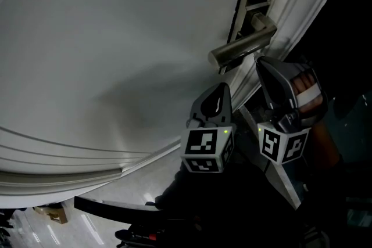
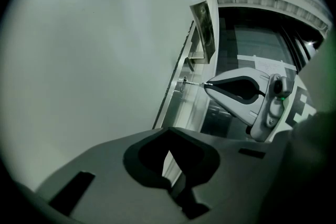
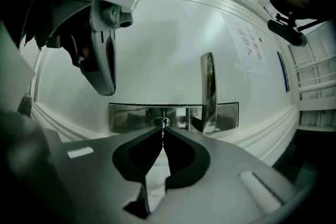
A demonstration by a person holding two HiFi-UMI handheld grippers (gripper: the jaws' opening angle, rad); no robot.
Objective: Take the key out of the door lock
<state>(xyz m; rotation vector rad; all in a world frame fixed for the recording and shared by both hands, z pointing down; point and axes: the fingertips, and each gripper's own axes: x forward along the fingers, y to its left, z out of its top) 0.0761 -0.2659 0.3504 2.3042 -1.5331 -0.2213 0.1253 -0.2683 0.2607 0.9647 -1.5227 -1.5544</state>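
Observation:
A thin metal key [image 2: 194, 83] bridges the gap between the keyhole [image 2: 182, 81] in the door's steel lock plate [image 3: 131, 117] and the tips of my right gripper [image 3: 163, 129], which is shut on it. How deep the blade sits in the keyhole [image 3: 162, 123] is unclear. In the head view the right gripper [image 1: 260, 62] points up under the lever handle [image 1: 241, 46]. My left gripper [image 1: 220, 87] hovers just left of it, near the white door [image 1: 116, 38]. In its own view the left gripper [image 2: 168, 129] is shut on nothing.
The lever handle [image 3: 208, 92] sticks out right of the keyhole, close to the right gripper's jaws. The door's edge and frame [image 1: 296, 3] run up at right. A person's hand [image 1: 305, 90] holds the right gripper. Pale floor [image 1: 116, 206] lies below.

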